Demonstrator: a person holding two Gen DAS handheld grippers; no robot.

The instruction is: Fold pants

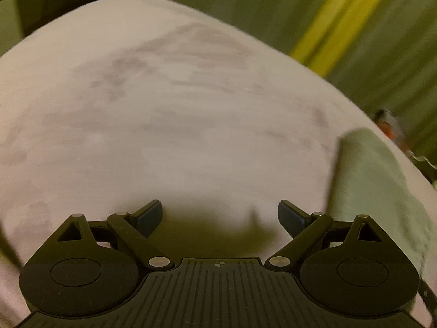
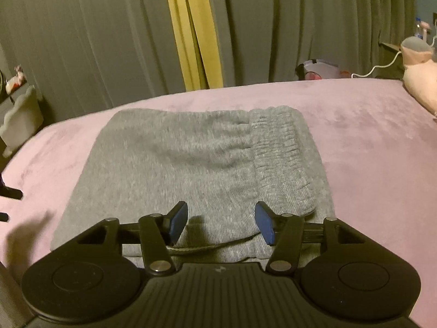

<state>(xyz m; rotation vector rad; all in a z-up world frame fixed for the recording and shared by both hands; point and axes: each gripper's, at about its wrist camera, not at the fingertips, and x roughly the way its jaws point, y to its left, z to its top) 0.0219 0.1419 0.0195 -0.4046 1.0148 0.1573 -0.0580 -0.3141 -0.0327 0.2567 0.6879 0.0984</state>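
Grey pants (image 2: 191, 161) lie folded into a flat rectangle on the pink bed cover (image 2: 368, 147), their ribbed elastic waistband (image 2: 284, 153) on the right side. My right gripper (image 2: 221, 222) hovers over the near edge of the folded pants, open, with the fabric below its blue pads and not pinched. In the left wrist view my left gripper (image 1: 220, 216) is open over bare pink cover (image 1: 164, 109), nothing between its fingers. A corner of the grey pants (image 1: 363, 169) shows at the right of that view.
Grey curtains (image 2: 300, 27) with a yellow strip (image 2: 194, 32) hang behind the bed. A pink plush toy (image 2: 420, 82) lies at the far right. A white and red object (image 2: 319, 71) and a white cable (image 2: 382, 67) sit past the bed's far edge. A white object (image 2: 21, 114) stands left.
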